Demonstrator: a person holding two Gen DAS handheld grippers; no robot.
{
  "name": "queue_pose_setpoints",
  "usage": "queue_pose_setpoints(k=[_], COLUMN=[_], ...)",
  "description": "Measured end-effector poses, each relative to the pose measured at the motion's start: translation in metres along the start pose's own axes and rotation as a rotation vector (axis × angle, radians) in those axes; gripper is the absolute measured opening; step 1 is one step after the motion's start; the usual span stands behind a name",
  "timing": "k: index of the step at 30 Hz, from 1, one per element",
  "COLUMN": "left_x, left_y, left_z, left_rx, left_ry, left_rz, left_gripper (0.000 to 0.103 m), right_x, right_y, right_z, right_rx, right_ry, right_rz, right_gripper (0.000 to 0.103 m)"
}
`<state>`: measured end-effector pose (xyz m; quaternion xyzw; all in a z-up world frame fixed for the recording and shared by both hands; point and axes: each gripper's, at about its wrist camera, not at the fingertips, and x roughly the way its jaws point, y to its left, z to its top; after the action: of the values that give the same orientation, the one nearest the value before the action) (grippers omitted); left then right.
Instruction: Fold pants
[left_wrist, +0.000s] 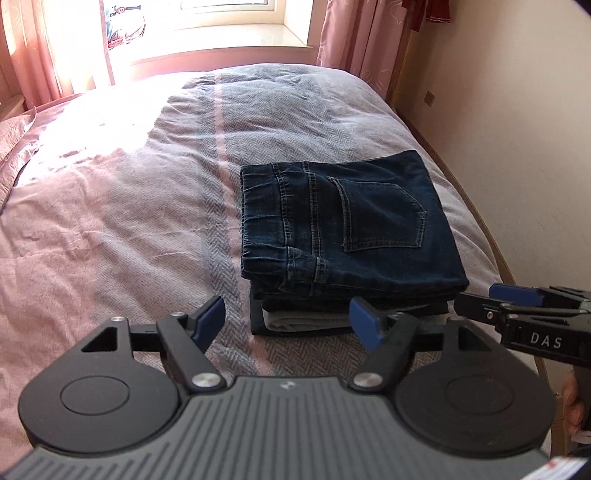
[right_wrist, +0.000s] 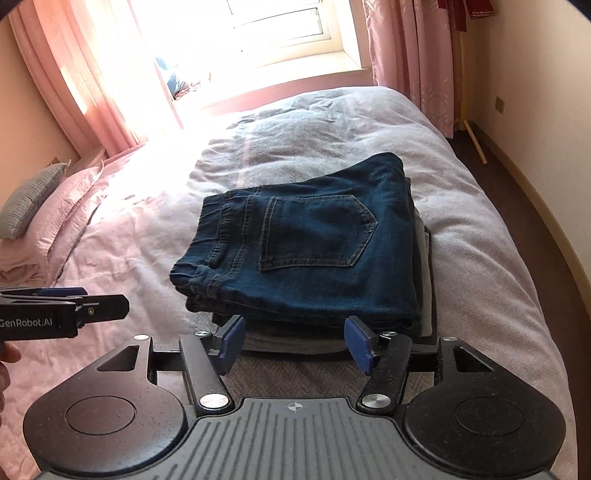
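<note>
Progress: jeans (right_wrist: 314, 240) lie folded flat atop a pile (right_wrist: 295, 338) on the bed (right_wrist: 480, 277), fold apparently done, nothing visibly left | My left gripper (left_wrist: 288, 323) wide open, empty, just short of the pile | My right gripper (right_wrist: 293, 341) likewise open, empty, apart from the pile.
</note>
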<state>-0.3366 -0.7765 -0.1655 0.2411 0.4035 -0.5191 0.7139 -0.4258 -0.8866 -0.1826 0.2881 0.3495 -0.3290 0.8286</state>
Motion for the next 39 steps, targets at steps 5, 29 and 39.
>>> queue_pose_setpoints(k=[5,29,39], left_x=[-0.038,-0.188,-0.193], left_y=[-0.006,0.01,0.005], left_z=[-0.014,-0.108,-0.126], left_rx=[0.002,0.065,0.076], left_ry=[-0.024,-0.16,-0.131], left_rz=[0.004,-0.062,-0.071], left_gripper=[0.084,0.102,0.102], right_x=[-0.041,-0.176,-0.197], right_y=[0.014,0.096,0.1], right_z=[-0.014,-0.105,-0.123], right_rx=[0.019,0.042,0.058], right_ry=[-0.01,-0.067,-0.083], right_rz=[-0.013,-0.05,-0.064], right_gripper=[0.059,0.059,0.059])
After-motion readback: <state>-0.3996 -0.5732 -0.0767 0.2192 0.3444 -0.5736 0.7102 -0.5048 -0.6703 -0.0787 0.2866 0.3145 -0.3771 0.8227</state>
